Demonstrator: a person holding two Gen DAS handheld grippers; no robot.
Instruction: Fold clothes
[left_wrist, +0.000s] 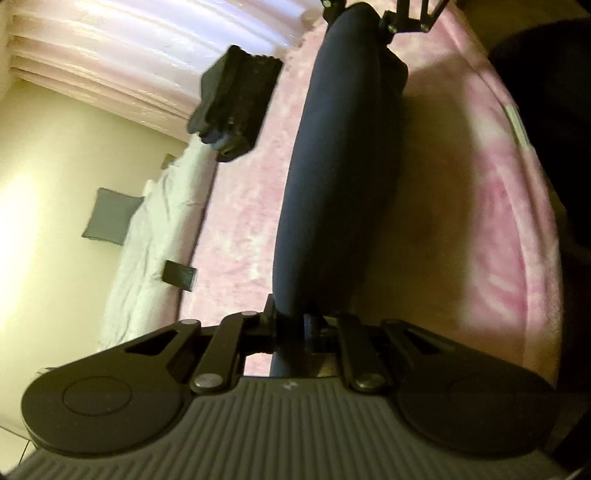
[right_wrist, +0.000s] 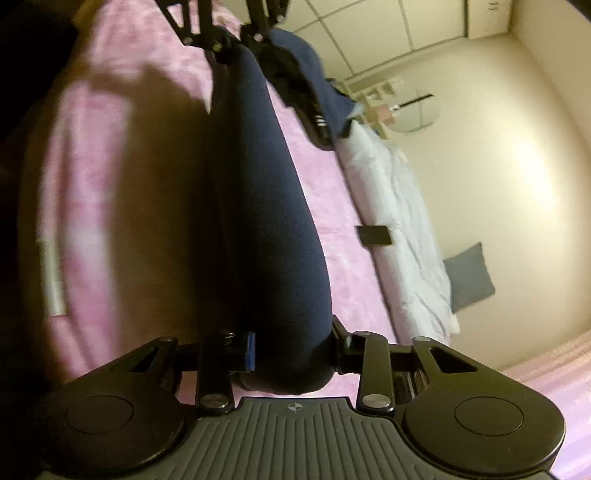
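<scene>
Two grippers hold one dark navy garment (left_wrist: 332, 177) stretched taut between them above a pink blanket (left_wrist: 236, 221). Left gripper (left_wrist: 291, 325): jaws closed in on the near end of the cloth, which bunches between them. Right gripper (right_wrist: 291, 343): jaws likewise clamped on the opposite end, with fabric bulging at the pinch. Each wrist view shows the other tool at the far end of the span, so the grip at both ends is confirmed from two sides.

Condition of garment: it appears as a long, narrow band, rounded along its length, which suggests it is already doubled or rolled lengthwise; the layer count cannot be determined from these views. It hangs clear of the blanket for most of its length, casting a broad shadow beneath. Both views are blurred.

Surroundings: white bedding (right_wrist: 399, 221) lies along the far edge of the blanket, with a grey cushion (right_wrist: 469, 277) beyond and a small dark object (right_wrist: 373, 235) at the boundary.

Progress, as judged: mid-fold. Lengthwise narrowing seems done. Outstanding: lowering the band flat onto the blanket, bringing one end over the other, and smoothing. No finished stack of clothes is visible
</scene>
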